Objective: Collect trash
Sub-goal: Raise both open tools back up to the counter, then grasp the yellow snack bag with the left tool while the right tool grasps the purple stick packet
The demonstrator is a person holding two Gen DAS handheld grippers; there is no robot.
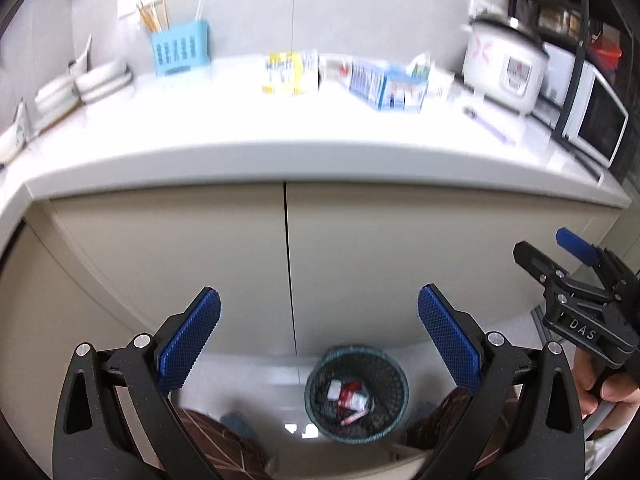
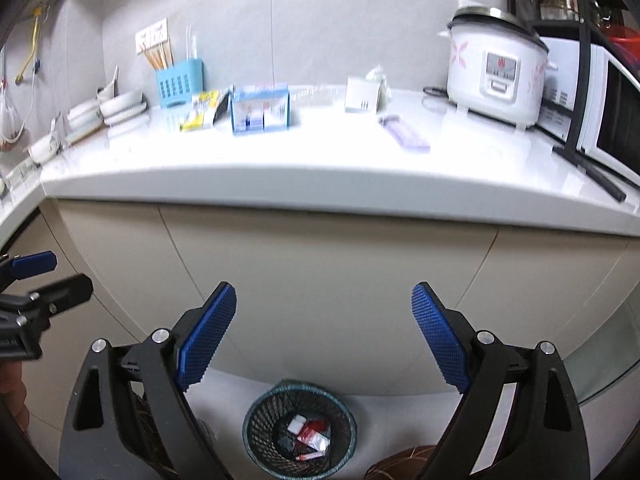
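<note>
On the counter (image 2: pixel 320 160) stand one rice cooker (image 2: pixel 496 76), one blue utensil holder (image 2: pixel 180 82), one microwave (image 2: pixel 612 120) and one purple lighter (image 2: pixel 404 134). One mesh bin (image 2: pixel 300 428) is on the floor.

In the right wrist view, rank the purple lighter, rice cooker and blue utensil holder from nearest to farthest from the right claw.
1. Purple lighter, counter front, right of centre.
2. Rice cooker, farther back right.
3. Blue utensil holder, back left, at the wall.

Right claw is open and empty.

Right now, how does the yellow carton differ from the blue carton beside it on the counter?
The yellow carton is smaller and lies left, nearer the blue utensil holder; the blue carton is larger and stands more centrally. Both rest on the white counter, not yet in the trash bin.
</note>
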